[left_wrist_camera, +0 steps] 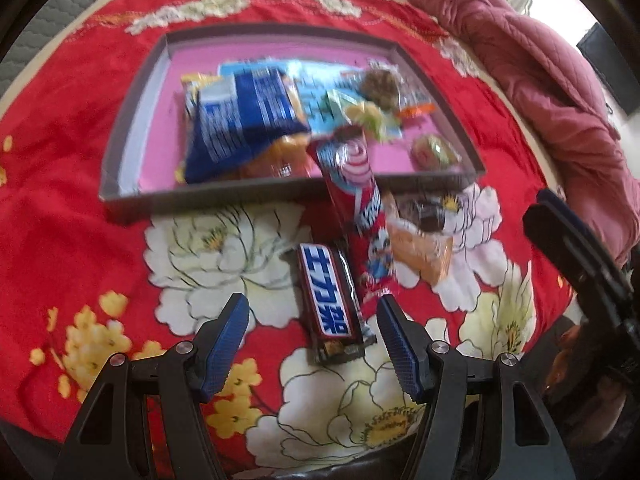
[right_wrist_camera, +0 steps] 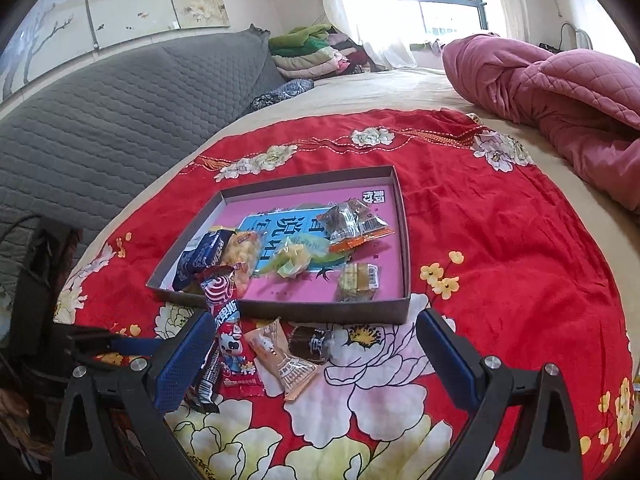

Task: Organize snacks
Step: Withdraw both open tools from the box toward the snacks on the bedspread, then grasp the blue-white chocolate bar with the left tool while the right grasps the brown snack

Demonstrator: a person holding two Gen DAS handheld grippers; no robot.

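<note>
A shallow grey box with a pink floor (left_wrist_camera: 120,184) (right_wrist_camera: 404,308) lies on a red floral cloth and holds several snacks, among them a blue packet (left_wrist_camera: 240,116) (right_wrist_camera: 200,256). A long red snack stick (left_wrist_camera: 352,208) (right_wrist_camera: 224,320) leans over the box's front rim. A brown chocolate bar (left_wrist_camera: 328,304) (right_wrist_camera: 208,380) lies on the cloth between my left gripper's (left_wrist_camera: 312,320) open fingers. An orange wrapped cake (left_wrist_camera: 420,248) (right_wrist_camera: 280,356) and a dark wrapped sweet (left_wrist_camera: 428,212) (right_wrist_camera: 308,340) lie beside it. My right gripper (right_wrist_camera: 312,344) is open above them, empty.
A pink quilt (left_wrist_camera: 520,60) (right_wrist_camera: 560,92) is bunched at the right of the bed. A grey padded headboard (right_wrist_camera: 120,112) and folded clothes (right_wrist_camera: 316,52) stand beyond the cloth. The right gripper shows at the right edge of the left wrist view (left_wrist_camera: 580,256).
</note>
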